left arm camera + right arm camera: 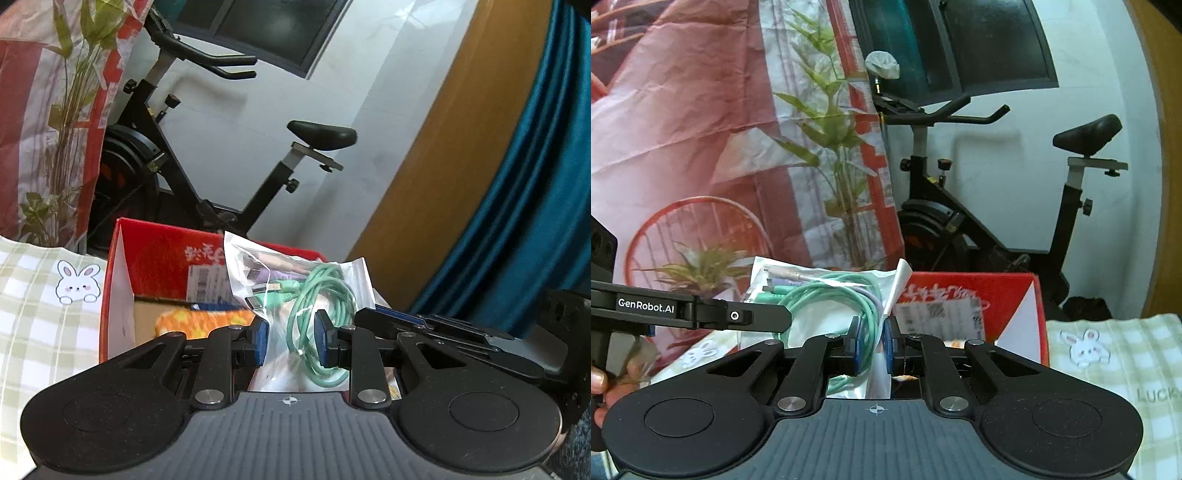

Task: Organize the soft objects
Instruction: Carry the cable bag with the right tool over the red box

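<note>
Beyond the red box, only our left view shows an orange cloth; left tongs and right tongs both clamp the cable bag.

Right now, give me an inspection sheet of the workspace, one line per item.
Surface: green checked cloth with a rabbit print; what lies beneath is hidden.
Job's things: clear plastic bag of coiled cords, held up in front of the open red box; an orange soft item lies inside the box.
Clutter: nothing seen.
Grippers: left gripper and right gripper both shut on the bag, fingers pinching the plastic.
Cables: green cable and a purple one, both sealed inside the bag.
Surroundings: exercise bike, leafy plant, red patterned sheet, blue curtain, white wall.
</note>
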Demonstrator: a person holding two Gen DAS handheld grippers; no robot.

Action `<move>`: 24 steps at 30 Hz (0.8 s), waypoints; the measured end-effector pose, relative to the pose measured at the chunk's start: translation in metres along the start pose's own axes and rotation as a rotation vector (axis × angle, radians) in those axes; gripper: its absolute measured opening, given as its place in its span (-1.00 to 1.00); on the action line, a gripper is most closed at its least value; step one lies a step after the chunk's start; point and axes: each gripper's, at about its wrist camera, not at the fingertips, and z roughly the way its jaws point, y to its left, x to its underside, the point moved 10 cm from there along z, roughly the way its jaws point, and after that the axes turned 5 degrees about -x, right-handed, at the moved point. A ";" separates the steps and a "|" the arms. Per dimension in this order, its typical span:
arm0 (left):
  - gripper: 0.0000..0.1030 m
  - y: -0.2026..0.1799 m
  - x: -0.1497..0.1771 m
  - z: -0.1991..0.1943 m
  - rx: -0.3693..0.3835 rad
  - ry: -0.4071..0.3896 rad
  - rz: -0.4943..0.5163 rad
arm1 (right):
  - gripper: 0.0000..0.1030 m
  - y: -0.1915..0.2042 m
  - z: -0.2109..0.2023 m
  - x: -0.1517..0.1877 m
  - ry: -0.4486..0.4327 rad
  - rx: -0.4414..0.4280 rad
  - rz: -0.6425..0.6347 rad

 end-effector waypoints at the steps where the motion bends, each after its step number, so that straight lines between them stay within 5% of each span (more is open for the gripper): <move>1: -0.47 0.001 -0.001 0.002 -0.004 0.003 -0.002 | -0.79 -0.003 0.005 -0.002 0.002 0.005 -0.004; 24: -0.47 0.023 0.024 0.054 -0.078 0.173 0.000 | -0.79 -0.040 0.065 0.038 0.151 0.063 0.003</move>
